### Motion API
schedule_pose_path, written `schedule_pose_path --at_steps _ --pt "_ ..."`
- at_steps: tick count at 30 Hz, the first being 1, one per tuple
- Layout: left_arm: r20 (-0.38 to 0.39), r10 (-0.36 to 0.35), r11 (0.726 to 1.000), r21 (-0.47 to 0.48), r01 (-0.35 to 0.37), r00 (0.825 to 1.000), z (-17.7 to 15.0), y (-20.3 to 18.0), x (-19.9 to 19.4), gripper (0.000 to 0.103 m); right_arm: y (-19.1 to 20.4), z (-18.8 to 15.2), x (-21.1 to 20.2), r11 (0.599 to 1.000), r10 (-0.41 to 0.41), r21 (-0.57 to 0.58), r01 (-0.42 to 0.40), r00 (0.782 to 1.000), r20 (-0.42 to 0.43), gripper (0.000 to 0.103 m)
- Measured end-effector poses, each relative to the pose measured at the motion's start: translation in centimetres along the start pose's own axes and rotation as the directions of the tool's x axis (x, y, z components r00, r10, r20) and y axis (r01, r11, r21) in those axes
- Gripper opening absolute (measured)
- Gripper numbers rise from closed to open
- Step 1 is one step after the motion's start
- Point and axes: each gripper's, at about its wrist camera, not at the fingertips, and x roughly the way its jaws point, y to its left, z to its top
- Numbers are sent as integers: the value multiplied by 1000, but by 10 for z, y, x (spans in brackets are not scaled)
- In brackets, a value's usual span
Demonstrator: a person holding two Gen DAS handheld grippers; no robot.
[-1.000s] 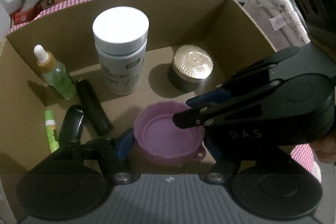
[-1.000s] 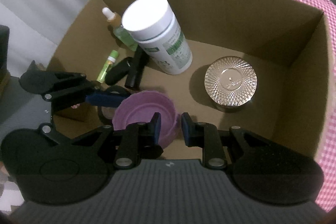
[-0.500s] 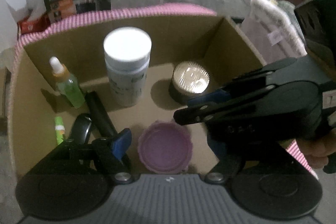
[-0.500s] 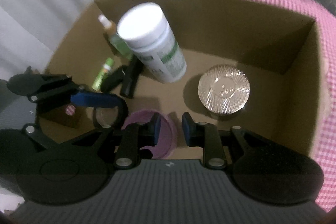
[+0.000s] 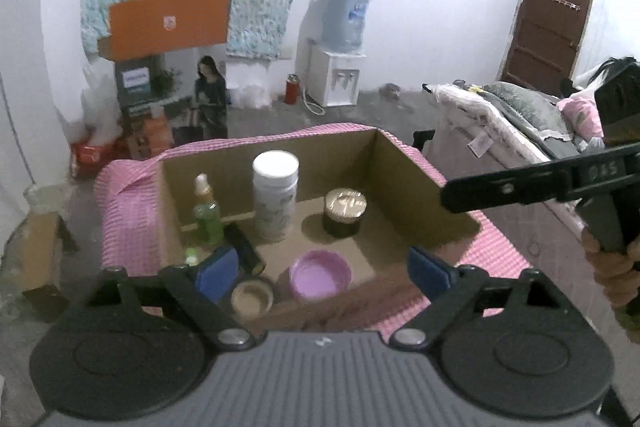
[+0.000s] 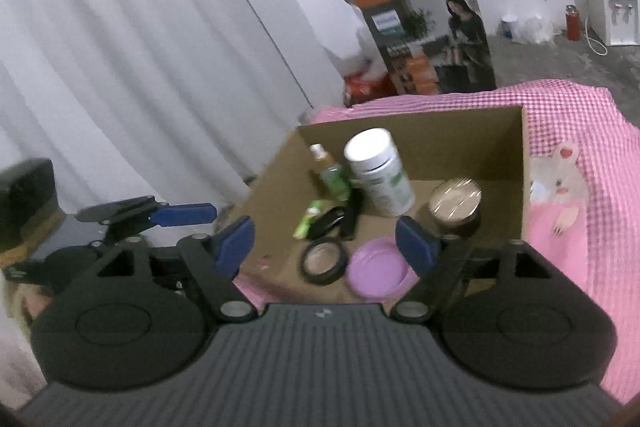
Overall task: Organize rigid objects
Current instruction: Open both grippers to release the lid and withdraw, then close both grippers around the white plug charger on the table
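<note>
Here, in the left wrist view, our left hand-held gripper (image 5: pixel 322 267) has jaws opening with nothing between them, above the cardboard box (image 5: pixel 424 195). The purple lid (image 5: pixel 320 275) lies on the box floor, near the front; it looks light, stiff and slick, so we judge its rim the best hold.

In the right wrist view, our right hand-held gripper (image 6: pixel 325 245) is opening too, empty. The white-capped bottle (image 6: pixel 380 177) stands upright and seems heavier; we would take it round the body.

The left gripper (image 5: pixel 323 267) points downward, its jaws opening wide with nothing between the blue-padded fingers (image 5: pixel 216 273). The right gripper (image 6: pixel 325 247) does likewise (also empty), its fingers (image 6: pixel 416 247) spreading. A hand (image 5: pixel 612 267) grips the right gripper's handle.
</note>
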Motion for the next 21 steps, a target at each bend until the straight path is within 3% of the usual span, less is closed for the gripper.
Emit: schedule_pose_path --at_steps 5,11,17,21 --pt "-11 45 999 -26 -46 999 -42 -3 -12 93 15 -49 -7 997 61 46 -60 998 -1 78" --pt "-87 64 996 -61 -69 994 -83 -1 19 90 24 -95 42 987 95 139 -83 992 -79 75" --pt "-98 139 989 -28 -142 985 -99 3 50 73 18 -110 91 973 97 222 -66 986 -132 57" --pt "-110 151 988 -16 -154 982 -103 5 62 68 12 -111 114 960 106 275 -61 983 -150 49"
